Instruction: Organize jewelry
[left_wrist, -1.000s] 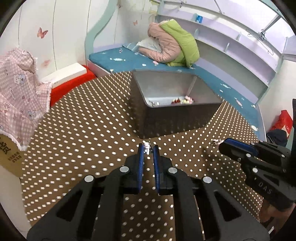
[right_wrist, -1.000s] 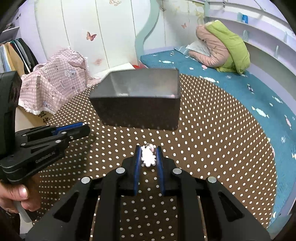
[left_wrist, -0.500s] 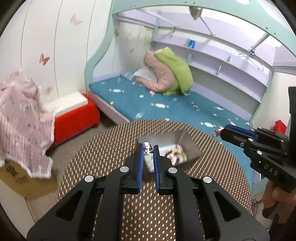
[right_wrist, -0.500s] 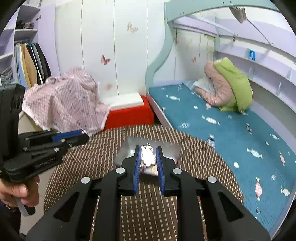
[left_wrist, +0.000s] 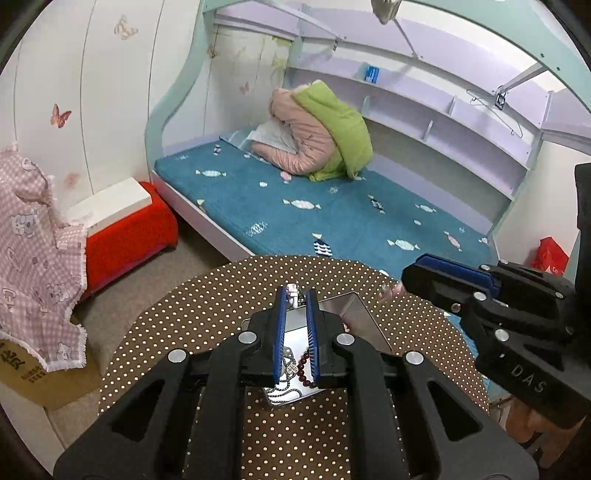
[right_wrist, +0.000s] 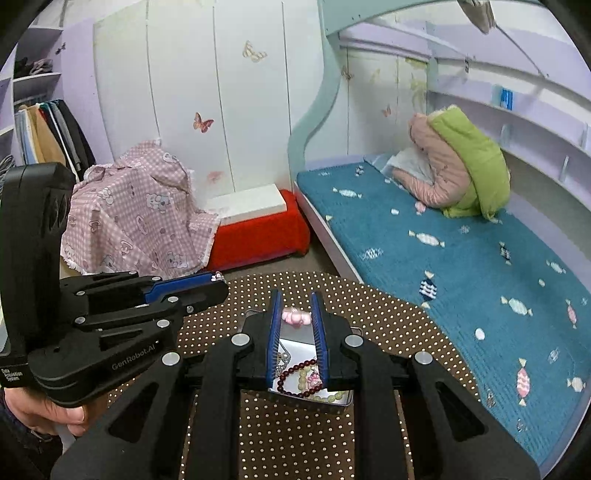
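Left tool (left_wrist: 295, 295) is seen clamped on a small white charm (left_wrist: 292, 291) at its tips. Only the right wrist view shows the pink charm (right_wrist: 295, 318) gripped in the right tool (right_wrist: 296, 317). Below both tools a metal tin (right_wrist: 334, 400) rests on the dotted tabletop (left_wrist: 207, 314), with a dark bead bracelet (right_wrist: 291, 373) and silver chain (left_wrist: 286, 391) inside, partly hidden by the fingers. Beyond the tools, a red box (left_wrist: 125, 236) and blue bed (left_wrist: 332, 218) are noted.

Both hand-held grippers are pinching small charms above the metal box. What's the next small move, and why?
Probably lower both toward the metal box and open. The right hand-held gripper pinches a pink charm, the left hand-held gripper a small white one, over the box with beads.
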